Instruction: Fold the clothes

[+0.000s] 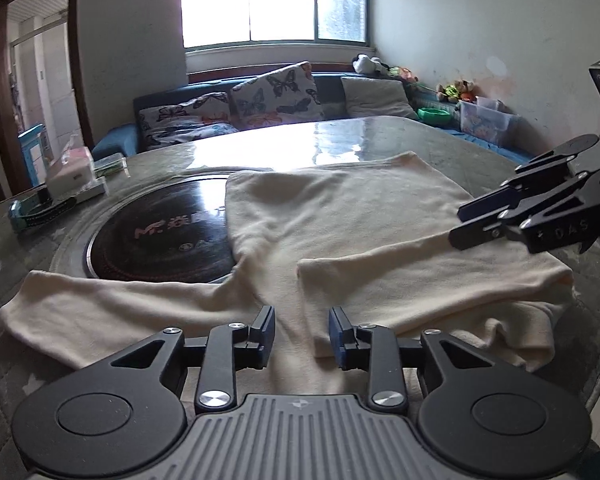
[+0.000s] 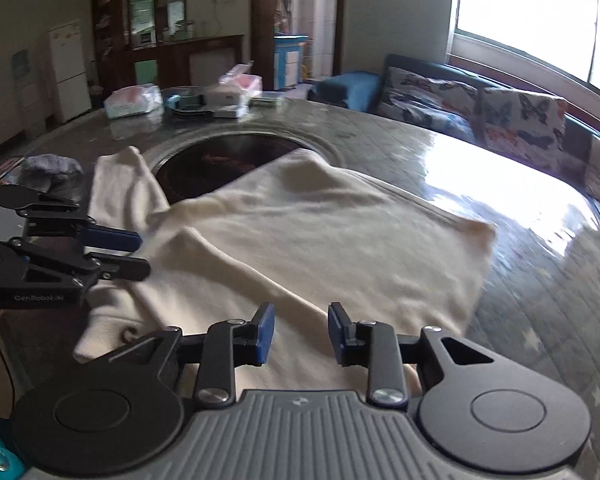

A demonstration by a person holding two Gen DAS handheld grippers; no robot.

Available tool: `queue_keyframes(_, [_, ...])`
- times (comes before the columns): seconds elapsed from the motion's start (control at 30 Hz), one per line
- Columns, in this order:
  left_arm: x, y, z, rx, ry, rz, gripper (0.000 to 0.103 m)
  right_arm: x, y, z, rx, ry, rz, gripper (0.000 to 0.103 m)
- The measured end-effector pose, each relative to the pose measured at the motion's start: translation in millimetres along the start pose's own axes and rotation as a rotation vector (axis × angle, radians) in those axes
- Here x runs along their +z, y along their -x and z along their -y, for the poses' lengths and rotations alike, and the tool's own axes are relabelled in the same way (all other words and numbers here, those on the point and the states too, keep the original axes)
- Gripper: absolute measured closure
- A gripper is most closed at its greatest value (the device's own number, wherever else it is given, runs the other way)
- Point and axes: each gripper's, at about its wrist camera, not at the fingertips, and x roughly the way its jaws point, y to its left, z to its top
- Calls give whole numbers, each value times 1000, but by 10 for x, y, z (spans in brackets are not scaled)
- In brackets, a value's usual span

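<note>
A cream long-sleeved top (image 1: pixel 340 216) lies spread on the round table, one sleeve (image 1: pixel 112 304) stretched left and the other sleeve (image 1: pixel 400 272) folded across the body. It also shows in the right wrist view (image 2: pixel 300 232). My left gripper (image 1: pixel 301 334) is open and empty, just above the top's near edge; it also shows at the left of the right wrist view (image 2: pixel 138 254). My right gripper (image 2: pixel 301 334) is open and empty over the top's near edge; it shows at the right of the left wrist view (image 1: pixel 460 224), above the folded sleeve.
A black induction hob (image 1: pixel 160 240) is set in the table's middle, partly under the top. Tissue packs and boxes (image 2: pixel 204 98) stand at the table's far side. A grey cloth (image 2: pixel 52 172) lies at the left. A sofa with butterfly cushions (image 1: pixel 268 92) runs under the window.
</note>
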Motion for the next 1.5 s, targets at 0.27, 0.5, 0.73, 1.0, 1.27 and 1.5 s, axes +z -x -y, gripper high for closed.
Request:
queue_keyframes(0.27, [-18, 151, -584, 190, 143, -3, 42, 219, -374, -439, 112, 82, -20, 72])
queue_keyframes(0.5, [4, 141, -1228, 408, 266, 10, 36, 332, -600, -718, 180, 129, -37, 71])
queue_keyframes(0.73, [50, -12, -1782, 498, 421, -3, 50, 345, -421, -700, 165, 148, -15, 71])
queue_keyframes(1.0, [-18, -143, -1920, 513, 469, -22, 73, 269, -256, -527, 138, 95, 4, 71])
queue_keyframes(1.27, [135, 12, -1709, 390, 448, 62, 95, 151, -14, -279, 79, 16, 50, 71])
queue_keyframes(1.5, [521, 282, -877, 123, 318, 162, 95, 16, 183, 13, 27, -99, 97, 71])
